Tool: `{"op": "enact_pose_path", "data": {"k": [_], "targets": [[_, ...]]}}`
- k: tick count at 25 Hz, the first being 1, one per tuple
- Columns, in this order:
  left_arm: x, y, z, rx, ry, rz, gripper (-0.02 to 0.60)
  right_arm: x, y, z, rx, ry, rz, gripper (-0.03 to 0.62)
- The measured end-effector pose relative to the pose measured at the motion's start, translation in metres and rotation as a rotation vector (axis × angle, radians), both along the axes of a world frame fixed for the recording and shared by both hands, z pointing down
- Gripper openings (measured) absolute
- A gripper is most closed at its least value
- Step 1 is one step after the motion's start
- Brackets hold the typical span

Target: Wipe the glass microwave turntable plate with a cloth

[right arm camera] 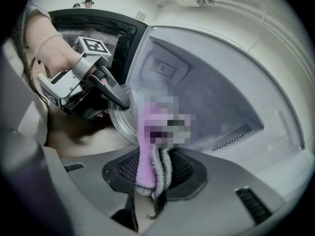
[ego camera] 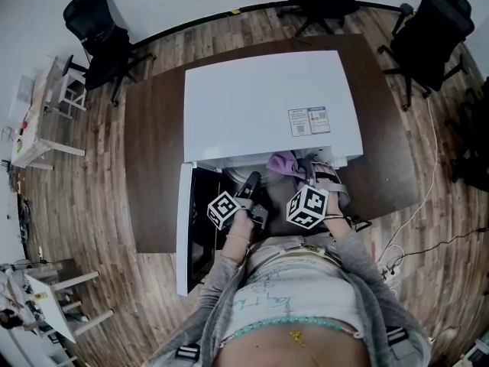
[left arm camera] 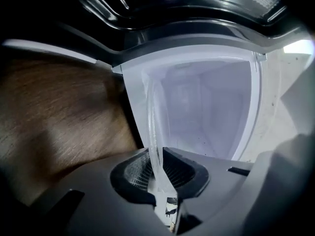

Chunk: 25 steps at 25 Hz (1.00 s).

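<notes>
— Fingers (left arm camera: 132,174) of your left gripper (left arm camera: 158,177) are clenched on the rim of the glass plate (left arm camera: 153,122). In the left gripper view the plate stands on edge and rises straight up from between the pads at the lower middle of the frame.

— Your right gripper (right arm camera: 153,172) is clamped too, on the cloth (right arm camera: 144,156). It is purple with a grey side, bunched between the pads, and climbs from the lower middle of the right gripper view toward the centre.

— Look for the plate in that same view. It shows as a clear disc just left of centre, and your left gripper reaches in from the upper left with its tips on the disc's upper edge.

— The cloth crosses in front of the right part of the disc. That spot is blurred, so you cannot tell whether cloth and glass touch.

— Behind the plate is the microwave (ego camera: 263,105), its white inside filling the right half of both gripper views. Its door (ego camera: 183,235) is swung open and runs down the left of centre in the head view.

— In the head view both your grippers sit at the microwave's mouth, just below the middle of the frame, with the left one's marker cube just beside the right one's. The cloth shows as a purple lump at the opening's edge above them.

— The microwave stands on a dark brown table (ego camera: 153,167). Black chairs (ego camera: 99,29) stand around it along the top of the frame.
</notes>
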State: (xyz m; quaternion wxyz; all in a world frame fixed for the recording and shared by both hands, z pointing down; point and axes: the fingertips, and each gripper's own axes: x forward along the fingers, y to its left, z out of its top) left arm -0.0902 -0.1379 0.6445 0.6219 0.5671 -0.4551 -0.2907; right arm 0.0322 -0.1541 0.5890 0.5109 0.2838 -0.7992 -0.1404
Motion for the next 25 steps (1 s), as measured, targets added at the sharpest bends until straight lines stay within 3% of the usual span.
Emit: {"op": "enact_pose_path", "data": {"k": [5, 14, 25], "targets": [[-0.001, -0.01, -0.002, -0.01, -0.005, 0.006, 0.066, 0.002, 0.0, 0.001, -0.003, -0.001, 0.01, 0.12], [0.013, -0.037, -0.01, -0.001, -0.085, 0.084, 0.066, 0.002, -0.003, 0.001, -0.004, -0.016, 0.023, 0.12], [0.013, -0.057, -0.018, 0.007, -0.125, 0.089, 0.063, 0.001, -0.002, 0.0, -0.003, -0.013, 0.02, 0.12]]}}
